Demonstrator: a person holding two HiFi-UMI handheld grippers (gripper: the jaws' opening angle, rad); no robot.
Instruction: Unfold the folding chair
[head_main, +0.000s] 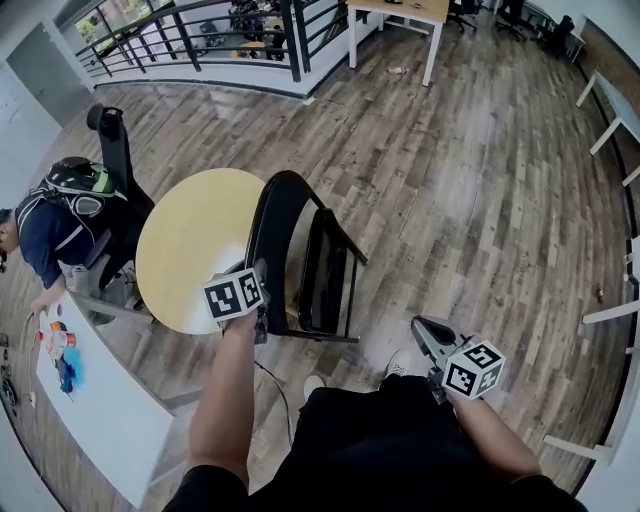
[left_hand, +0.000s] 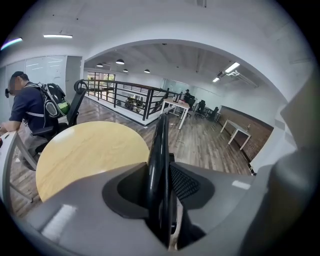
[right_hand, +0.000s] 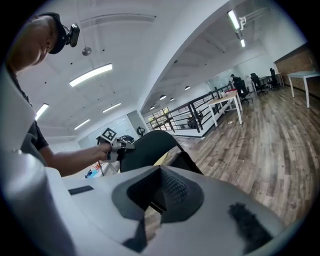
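Note:
The black folding chair (head_main: 300, 250) stands on the wood floor beside a round yellow table (head_main: 190, 245). Its curved backrest faces the table and its seat panel hangs nearly upright. My left gripper (head_main: 258, 312) sits at the backrest's near edge. In the left gripper view the thin black backrest edge (left_hand: 159, 150) runs up between the jaws of that gripper (left_hand: 162, 200), with both pads against it. My right gripper (head_main: 428, 335) hangs low at the right, apart from the chair, shut and empty. In the right gripper view the chair (right_hand: 150, 147) lies ahead of the right gripper (right_hand: 159, 197).
A person with a backpack (head_main: 50, 230) bends over a white table (head_main: 100, 400) at the left. A black office chair (head_main: 115, 150) stands behind the round table. A black railing (head_main: 200, 40) runs along the far edge, and white desks (head_main: 400, 15) stand beyond it.

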